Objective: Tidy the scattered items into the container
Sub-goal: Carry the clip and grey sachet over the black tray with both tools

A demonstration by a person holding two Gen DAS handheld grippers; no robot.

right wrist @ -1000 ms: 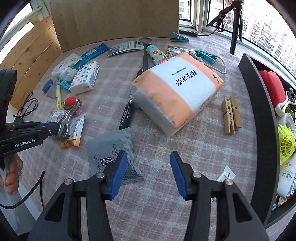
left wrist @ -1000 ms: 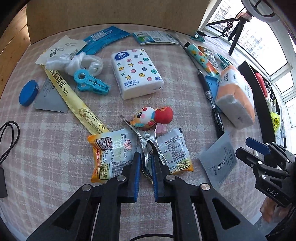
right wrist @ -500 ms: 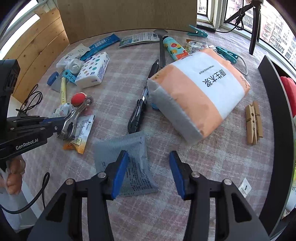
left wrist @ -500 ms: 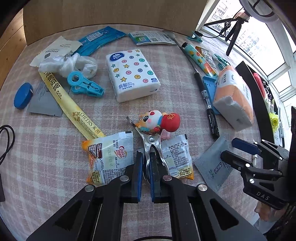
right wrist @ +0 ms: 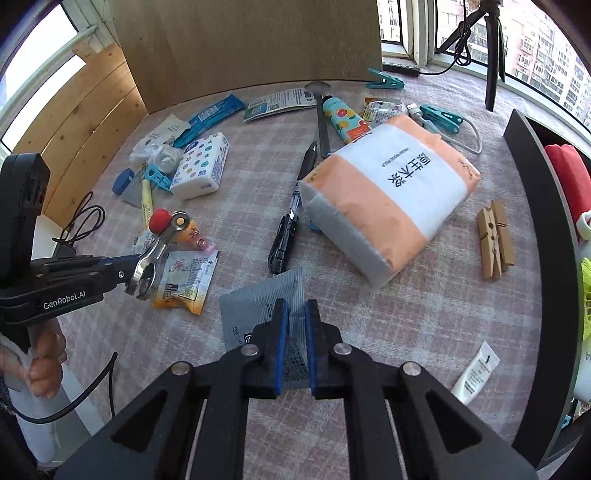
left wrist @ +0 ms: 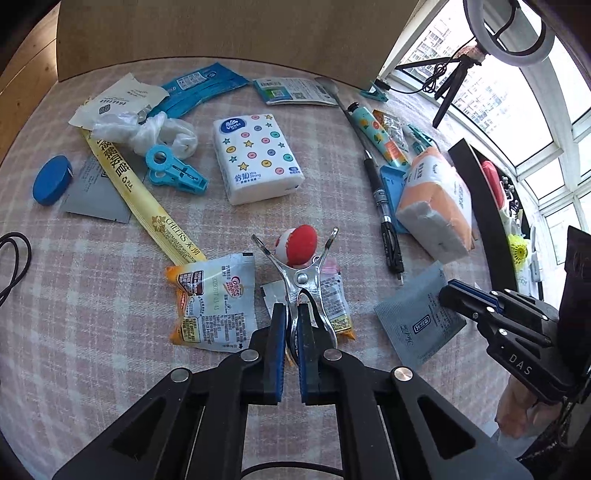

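Beside the orange tissue pack (right wrist: 388, 206), my right tongs (right wrist: 294, 343) are closing on the thin grey sachet (right wrist: 258, 310) and my left tongs (left wrist: 291, 347) pinch the metal clip (left wrist: 299, 280); either may slip before reaching the container (right wrist: 546, 258) beyond that pack.

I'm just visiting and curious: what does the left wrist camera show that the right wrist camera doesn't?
Only the left wrist view: the ring light at the window and the Coffee-mate sachet.
Only the right wrist view: the wooden pegs and the small white tube.
Both: the metal clip in the left tool, the grey sachet the right tool is closing on, and the orange tissue pack.
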